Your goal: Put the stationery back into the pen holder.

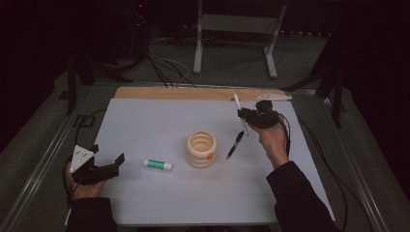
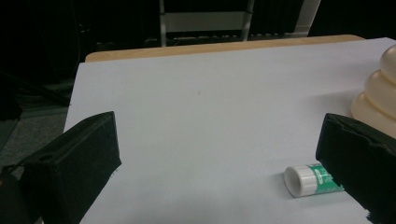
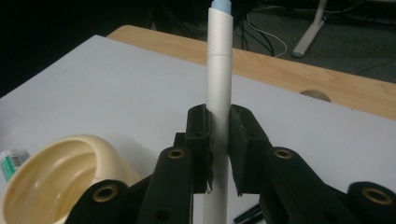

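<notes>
The right hand-held gripper (image 3: 218,154) is clamped on an upright white pen (image 3: 219,88), beside the cream ring holder (image 3: 60,172).

The high view looks down and forward over your table (image 1: 145,193). Your left gripper view sits low, facing twelve o'clock; your right gripper view rides close. All three share the cream ringed holder (image 1: 201,149).
</notes>
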Motion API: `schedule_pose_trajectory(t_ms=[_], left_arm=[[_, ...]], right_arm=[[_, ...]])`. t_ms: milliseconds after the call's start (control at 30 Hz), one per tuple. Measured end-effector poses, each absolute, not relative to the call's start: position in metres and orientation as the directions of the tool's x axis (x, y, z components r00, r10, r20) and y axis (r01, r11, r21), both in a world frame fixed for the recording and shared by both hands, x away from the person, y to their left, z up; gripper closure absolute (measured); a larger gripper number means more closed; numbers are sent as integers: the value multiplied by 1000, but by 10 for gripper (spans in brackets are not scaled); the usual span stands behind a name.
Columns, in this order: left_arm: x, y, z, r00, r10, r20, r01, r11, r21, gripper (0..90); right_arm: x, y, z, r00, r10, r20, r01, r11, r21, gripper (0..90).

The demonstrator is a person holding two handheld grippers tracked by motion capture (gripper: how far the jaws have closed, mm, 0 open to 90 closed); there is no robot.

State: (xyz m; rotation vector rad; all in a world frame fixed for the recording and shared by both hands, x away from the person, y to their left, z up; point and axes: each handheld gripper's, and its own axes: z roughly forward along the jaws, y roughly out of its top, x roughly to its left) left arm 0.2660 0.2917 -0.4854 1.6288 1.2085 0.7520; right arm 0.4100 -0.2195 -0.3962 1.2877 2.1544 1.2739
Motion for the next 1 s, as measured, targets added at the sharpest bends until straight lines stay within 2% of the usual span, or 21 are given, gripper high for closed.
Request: schedule_pose_trajectory(t_ms=[1000], left_arm=[[266,292,-486,328,943,-55,367,-73,927,1]], right_arm=[[408,-190,-384,-588,792,166,466,163,870,789]])
